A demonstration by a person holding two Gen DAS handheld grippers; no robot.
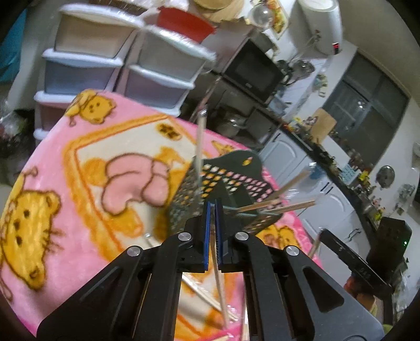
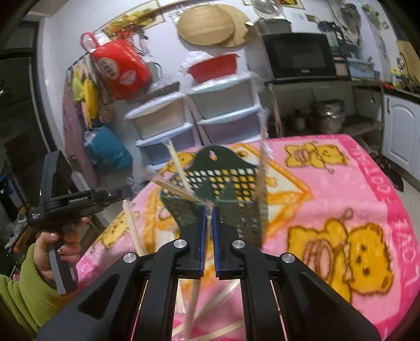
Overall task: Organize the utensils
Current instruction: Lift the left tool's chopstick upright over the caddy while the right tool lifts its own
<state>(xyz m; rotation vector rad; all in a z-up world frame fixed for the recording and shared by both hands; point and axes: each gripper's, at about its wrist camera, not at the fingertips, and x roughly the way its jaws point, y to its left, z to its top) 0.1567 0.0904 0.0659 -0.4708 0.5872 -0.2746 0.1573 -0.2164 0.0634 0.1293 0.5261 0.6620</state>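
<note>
A dark green perforated utensil holder stands on the pink cartoon blanket, with several wrapped chopstick pairs leaning in it. My left gripper is shut on a wrapped chopstick pair just in front of the holder; one stick rises above the holder. In the right wrist view, my right gripper is shut on another wrapped chopstick pair at the holder rim. More chopsticks lie on the blanket below. The left gripper body shows at left.
Plastic drawer units stand behind the table. A microwave on a shelf and a kitchen counter are at the right. A red bag and round wooden boards hang on the wall.
</note>
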